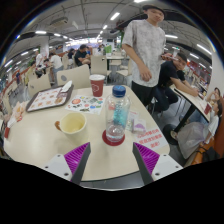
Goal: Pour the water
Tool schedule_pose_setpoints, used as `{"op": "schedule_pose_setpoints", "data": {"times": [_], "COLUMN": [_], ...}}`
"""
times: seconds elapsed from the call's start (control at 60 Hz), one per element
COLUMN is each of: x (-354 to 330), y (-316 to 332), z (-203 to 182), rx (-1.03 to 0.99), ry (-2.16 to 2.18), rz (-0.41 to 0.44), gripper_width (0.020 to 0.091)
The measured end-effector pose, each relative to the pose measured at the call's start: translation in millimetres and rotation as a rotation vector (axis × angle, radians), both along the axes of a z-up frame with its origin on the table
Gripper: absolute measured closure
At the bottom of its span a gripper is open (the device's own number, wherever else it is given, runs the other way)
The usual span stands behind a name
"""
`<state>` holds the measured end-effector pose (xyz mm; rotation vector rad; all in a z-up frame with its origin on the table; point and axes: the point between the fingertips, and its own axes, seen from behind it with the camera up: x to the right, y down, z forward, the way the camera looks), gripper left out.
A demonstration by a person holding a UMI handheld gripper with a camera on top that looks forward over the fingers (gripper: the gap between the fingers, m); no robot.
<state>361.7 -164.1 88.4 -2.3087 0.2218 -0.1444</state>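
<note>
A clear plastic water bottle with a blue cap stands upright on a red coaster on the round beige table. It is just ahead of my gripper, on the line between the two fingers and beyond their tips. The fingers are wide apart and open, purple pads facing inward, holding nothing. A yellow mug sits to the bottom left of the bottle. A red paper cup stands farther back, beyond the bottle.
A dark tray lies at the table's far left. Coloured coasters and a pink leaflet lie on the tabletop. A person stands behind the table; others sit at the right. Chairs ring the table.
</note>
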Motion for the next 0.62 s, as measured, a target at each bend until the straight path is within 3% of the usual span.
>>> {"op": "schedule_pose_setpoints", "data": {"times": [0.183,0.617], "x": [-54,-123], "y": [-51,-57], "z": [19,34], "rx": [-0.070,-0.072], "ry": [0.028,0.027], "rz": [-0.012,0.065], "gripper_width": [0.0251,0.0252]}}
